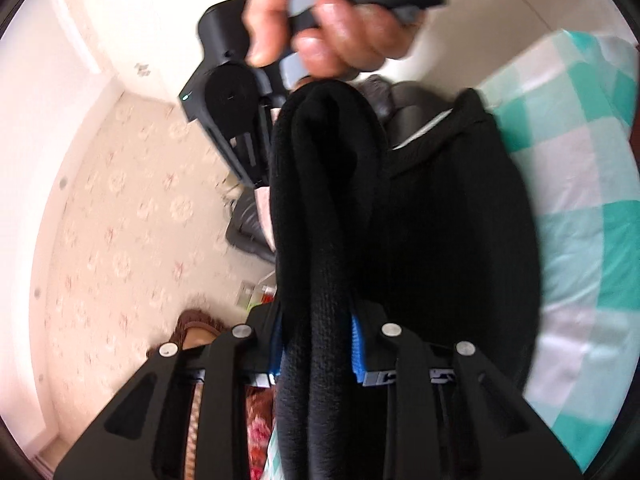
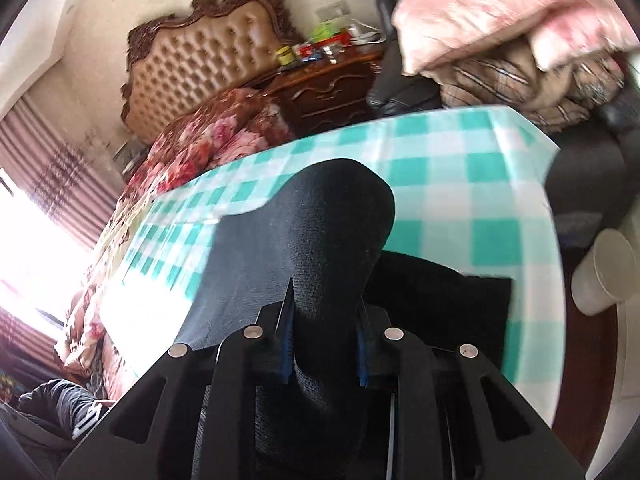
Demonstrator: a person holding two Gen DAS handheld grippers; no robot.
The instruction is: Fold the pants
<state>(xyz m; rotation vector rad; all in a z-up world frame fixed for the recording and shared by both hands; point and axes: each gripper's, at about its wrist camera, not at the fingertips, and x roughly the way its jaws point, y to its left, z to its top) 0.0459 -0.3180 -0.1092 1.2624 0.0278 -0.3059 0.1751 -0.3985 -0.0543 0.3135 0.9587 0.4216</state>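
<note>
A bedroom, and underfoot of the action a table in a green-and-white checked cloth point(image 2: 460, 184), blurred in both views. Nearest the left camera, the left gripper point(image 1: 318, 344) is clamped on a thick roll of the black pants point(image 1: 320, 208), blue pads squeezed against the knit on both sides. Same story on the right: the right gripper point(image 2: 324, 352) pinches a bunched ridge of the pants, which rise in a soft hump ahead of the jaws and spill flat onto the cloth beyond. Farther out in the left view, a hand point(image 1: 320, 28) grips the other tool's handle above the hanging fabric. This cloth looks soft, limp and fairly light, a knit that drapes and sags rather than holding any shape, so it will likely fold wherever it is left unsupported. It seems grippy, not slippery. Best hold, I'd judge, is at edges or corners, both layers pinched together. In the distance, a tufted headboard point(image 2: 200, 60) and a dark nightstand point(image 2: 328, 88).
</note>
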